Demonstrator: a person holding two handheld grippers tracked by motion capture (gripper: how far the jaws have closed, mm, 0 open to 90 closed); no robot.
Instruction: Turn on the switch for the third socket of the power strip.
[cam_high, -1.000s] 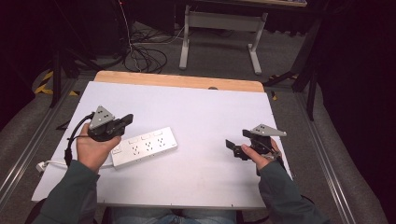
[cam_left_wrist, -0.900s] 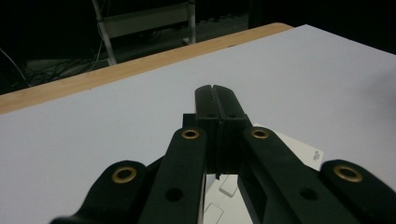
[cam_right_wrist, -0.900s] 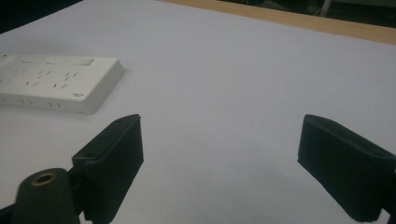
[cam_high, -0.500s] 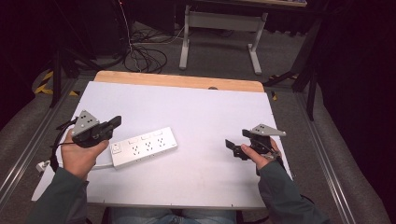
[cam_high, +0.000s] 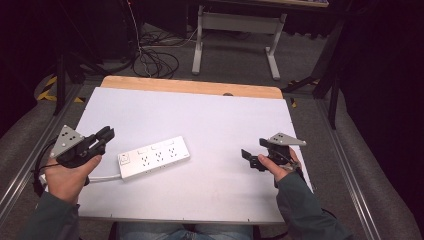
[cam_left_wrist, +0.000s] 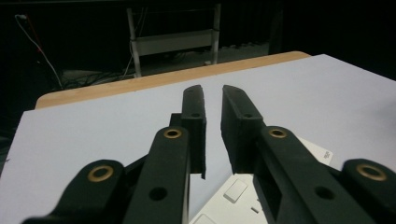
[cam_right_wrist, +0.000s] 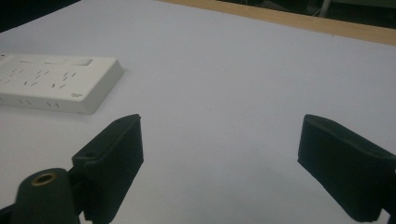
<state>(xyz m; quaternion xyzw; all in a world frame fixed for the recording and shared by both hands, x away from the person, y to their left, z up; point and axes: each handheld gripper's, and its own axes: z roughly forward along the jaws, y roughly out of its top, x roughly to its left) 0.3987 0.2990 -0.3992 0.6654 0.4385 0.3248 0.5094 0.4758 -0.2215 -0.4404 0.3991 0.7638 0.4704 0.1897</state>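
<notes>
Near the left edge of the table (cam_high: 210, 107), the left gripper (cam_high: 102, 136) has drawn back toward that edge over the last second; it was hovering right over the cord end of the power strip (cam_high: 154, 157) and now hangs just off that end, above the white cable (cam_high: 102, 177) that runs out toward the left edge. Its jaws stand nearly together with a narrow gap and hold nothing; in the left gripper view the strip's switch end (cam_left_wrist: 236, 191) lies just below them. That retreat suggests a repositioning before a grasp of the strip rather than a grip already made. The strip itself has not shifted: it lies flat, slightly left of the middle of the surface, angled a little. At the right edge, the right gripper (cam_high: 254, 157) has stayed put, jaws spread wide and empty, well apart from the strip. There is small printing on the strip's near corner (cam_right_wrist: 75, 94), too fine to read.
</notes>
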